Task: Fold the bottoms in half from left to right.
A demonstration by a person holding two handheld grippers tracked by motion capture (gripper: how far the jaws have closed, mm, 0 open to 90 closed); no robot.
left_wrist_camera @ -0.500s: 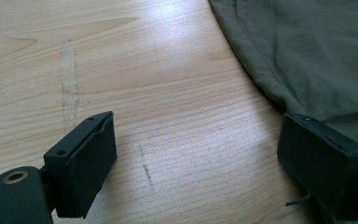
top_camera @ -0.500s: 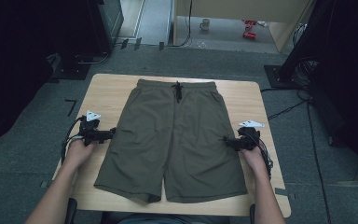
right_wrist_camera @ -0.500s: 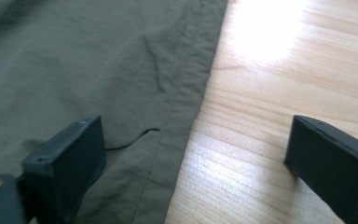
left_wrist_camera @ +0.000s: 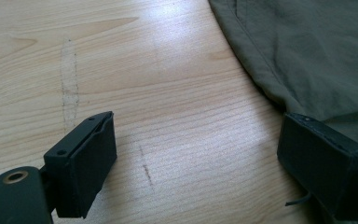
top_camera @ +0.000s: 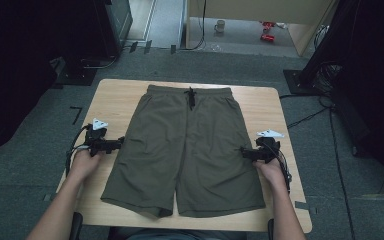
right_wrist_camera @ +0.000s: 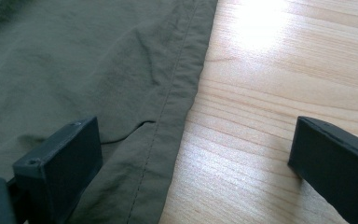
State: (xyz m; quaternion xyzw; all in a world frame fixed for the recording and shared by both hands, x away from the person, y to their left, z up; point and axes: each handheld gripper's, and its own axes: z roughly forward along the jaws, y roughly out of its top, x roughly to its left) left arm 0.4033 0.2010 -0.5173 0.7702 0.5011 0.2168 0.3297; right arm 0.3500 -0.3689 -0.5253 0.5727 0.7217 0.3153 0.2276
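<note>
Olive-green shorts (top_camera: 187, 145) lie flat on the wooden table (top_camera: 115, 95), waistband and black drawstring at the far side, legs toward me. My left gripper (top_camera: 120, 142) stands open at the outer side seam of the left leg; in the left gripper view its jaws straddle bare wood (left_wrist_camera: 182, 140), one jaw over the shorts' edge (left_wrist_camera: 307, 60). My right gripper (top_camera: 244, 151) is open at the outer side seam of the right leg; in the right gripper view the shorts' seam (right_wrist_camera: 168, 112) runs between its jaws, one over cloth, one over wood.
The table stands on grey carpet. A mug (top_camera: 220, 25) and red objects (top_camera: 267, 30) sit on the floor far behind. Dark equipment (top_camera: 105, 30) and cables (top_camera: 320, 110) flank the table on both sides.
Both grippers sit in about the same spots beside the shorts' legs as half a second ago; nothing has visibly moved.
</note>
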